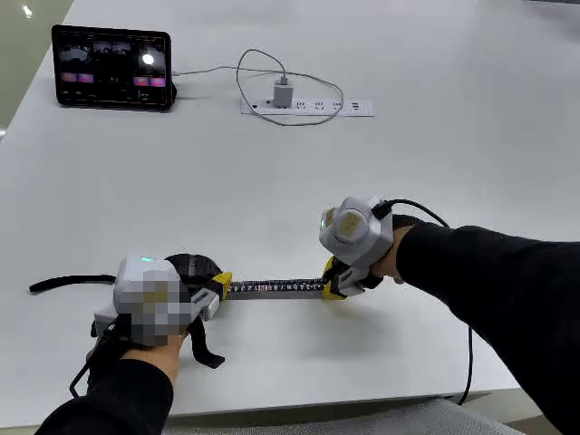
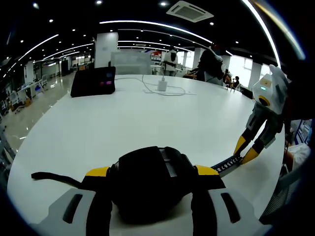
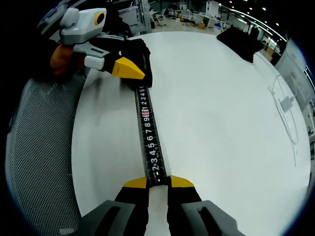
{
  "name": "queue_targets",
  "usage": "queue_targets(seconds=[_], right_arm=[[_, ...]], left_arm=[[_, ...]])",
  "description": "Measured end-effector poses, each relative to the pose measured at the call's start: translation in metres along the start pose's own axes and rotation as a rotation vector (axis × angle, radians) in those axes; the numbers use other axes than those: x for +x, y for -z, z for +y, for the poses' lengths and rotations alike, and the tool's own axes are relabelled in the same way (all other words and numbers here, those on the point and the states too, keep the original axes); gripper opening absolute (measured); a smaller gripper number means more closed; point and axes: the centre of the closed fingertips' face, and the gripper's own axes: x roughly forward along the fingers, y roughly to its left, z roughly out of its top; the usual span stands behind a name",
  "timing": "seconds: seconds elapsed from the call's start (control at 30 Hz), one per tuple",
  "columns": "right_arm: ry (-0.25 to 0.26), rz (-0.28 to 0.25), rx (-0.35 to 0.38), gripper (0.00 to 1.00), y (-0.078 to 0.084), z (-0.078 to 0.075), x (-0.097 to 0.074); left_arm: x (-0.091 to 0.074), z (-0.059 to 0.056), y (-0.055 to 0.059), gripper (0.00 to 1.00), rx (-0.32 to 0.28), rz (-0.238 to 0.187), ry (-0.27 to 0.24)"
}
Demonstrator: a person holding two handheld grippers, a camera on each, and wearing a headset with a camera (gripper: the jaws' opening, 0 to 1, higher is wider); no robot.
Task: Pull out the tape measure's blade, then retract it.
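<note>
Left hand-held gripper, near the worktop's front edge, is clenched on the black tape measure case. The blade extends rightward, flat on the worktop. Numerals 2 to 9 are legible, then 10 on a red box. Right hand-held gripper is clamped on the blade's low-number end.
</note>
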Motion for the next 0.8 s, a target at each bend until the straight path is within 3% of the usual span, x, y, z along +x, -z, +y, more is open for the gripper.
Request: queue_targets(seconds=[0.8], right_arm=[[-0.003,-0.002,-0.038,0.10,-0.0096,0.0031,0.0032]], left_arm=[[0.0001,0.0001,0.0012,0.60,0.015,0.006,0.008]])
